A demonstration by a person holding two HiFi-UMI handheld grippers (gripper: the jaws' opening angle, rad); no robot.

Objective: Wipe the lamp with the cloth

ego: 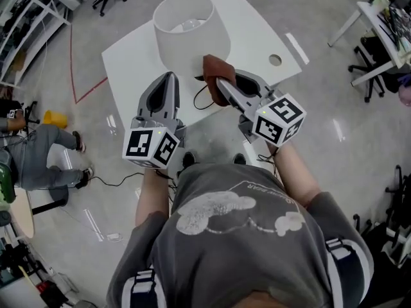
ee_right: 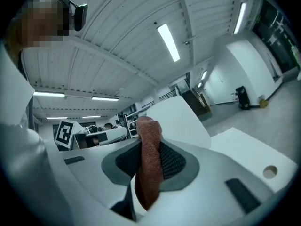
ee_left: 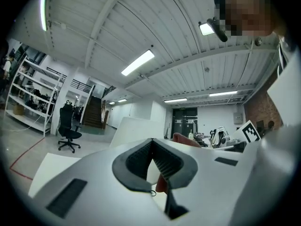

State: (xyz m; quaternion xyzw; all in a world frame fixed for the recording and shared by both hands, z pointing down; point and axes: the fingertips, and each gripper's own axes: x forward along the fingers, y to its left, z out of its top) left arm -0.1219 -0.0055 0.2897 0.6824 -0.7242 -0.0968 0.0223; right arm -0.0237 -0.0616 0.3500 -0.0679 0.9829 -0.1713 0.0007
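Lamp (ego: 191,34): white shade, upright on white worktop (ego: 128,63), at 12 o'clock from the person, in the worktop's far half.

Cloth (ego: 214,74): brown, at 5 o'clock of the shade, right at its lower edge; contact with the shade cannot be told from the head view.

Right hand-held gripper (ee_right: 150,145): jaws clamped on the cloth, which stands up between the pads and hangs out below them. Tips point toward 11 o'clock, at the shade.

Left hand-held gripper (ee_left: 151,142): jaws closed together, nothing between the pads. Tips point to 12 o'clock and lie just at 6 o'clock of the shade, beside the cloth.

Black cable (ego: 199,98) loops on the worktop between the two grippers. Round hole (ego: 275,59) in the worktop at 3 o'clock of the lamp.
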